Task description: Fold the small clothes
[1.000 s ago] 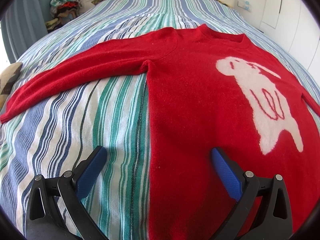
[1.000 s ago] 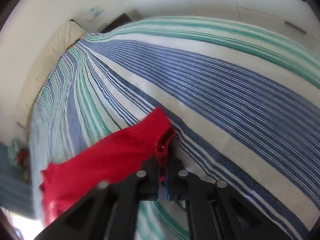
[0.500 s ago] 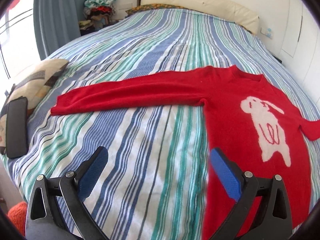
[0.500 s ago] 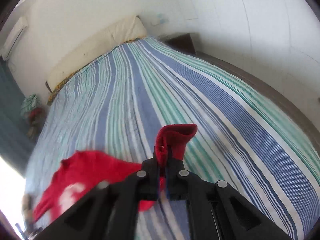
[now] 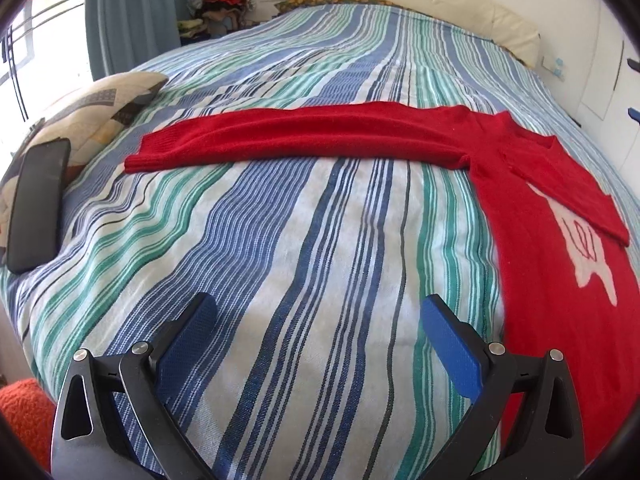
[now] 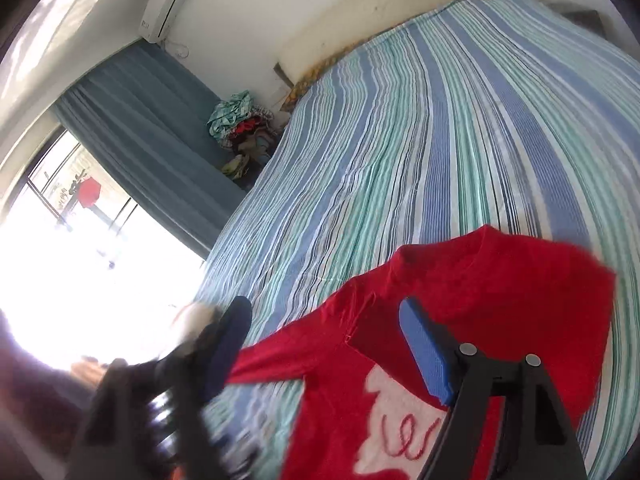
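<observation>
Striped woven bedspread in blue, green and white (image 5: pixel 320 240) is shown covering the bed up to a cream padded headboard (image 5: pixel 420 28). A red knitted sweater with a white animal motif (image 5: pixel 560 240) is laid flat toward the bedspread's right edge, one sleeve (image 5: pixel 300 136) stretched straight toward the left edge, the other sleeve (image 5: pixel 576 200) folded across the chest. A patchwork pillow (image 5: pixel 92 112) and a flat black phone (image 5: pixel 36 204) are seen at the left edge. The left gripper (image 5: pixel 318 316) is held spread wide over bare bedspread, grasping nothing. The right gripper (image 6: pixel 324 328) is likewise released above the sweater (image 6: pixel 500 304), its blue ribbed pads (image 6: pixel 424 352) parted.
</observation>
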The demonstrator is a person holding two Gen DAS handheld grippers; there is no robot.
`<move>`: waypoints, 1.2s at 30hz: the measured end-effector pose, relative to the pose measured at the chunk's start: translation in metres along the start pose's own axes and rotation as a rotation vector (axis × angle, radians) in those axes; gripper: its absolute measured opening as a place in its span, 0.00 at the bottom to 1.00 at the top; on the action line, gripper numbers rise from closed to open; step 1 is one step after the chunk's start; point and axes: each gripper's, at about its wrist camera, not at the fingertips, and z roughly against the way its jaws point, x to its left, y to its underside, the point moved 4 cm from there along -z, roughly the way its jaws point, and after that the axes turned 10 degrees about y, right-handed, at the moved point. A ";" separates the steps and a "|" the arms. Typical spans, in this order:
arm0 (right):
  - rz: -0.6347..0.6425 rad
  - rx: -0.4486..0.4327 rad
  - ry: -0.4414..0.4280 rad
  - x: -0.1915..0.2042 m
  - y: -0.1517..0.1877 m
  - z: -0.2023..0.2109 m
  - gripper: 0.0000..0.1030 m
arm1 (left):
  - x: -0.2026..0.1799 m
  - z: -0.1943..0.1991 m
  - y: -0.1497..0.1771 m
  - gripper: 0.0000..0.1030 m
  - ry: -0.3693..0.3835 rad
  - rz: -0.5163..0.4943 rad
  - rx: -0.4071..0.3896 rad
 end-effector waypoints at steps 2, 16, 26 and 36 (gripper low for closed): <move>-0.001 -0.017 0.030 -0.019 0.003 0.008 0.74 | 0.004 -0.001 -0.001 0.99 0.013 0.025 -0.002; 0.354 0.154 0.540 -0.150 0.094 0.013 0.69 | -0.010 -0.002 -0.004 0.98 0.026 -0.031 0.027; 0.372 0.087 0.614 -0.158 0.157 0.015 0.68 | -0.122 -0.026 -0.118 0.90 0.574 -0.020 0.089; 0.248 -0.001 0.583 -0.176 0.193 0.044 0.71 | -0.200 -0.165 -0.145 0.57 0.479 -0.119 0.364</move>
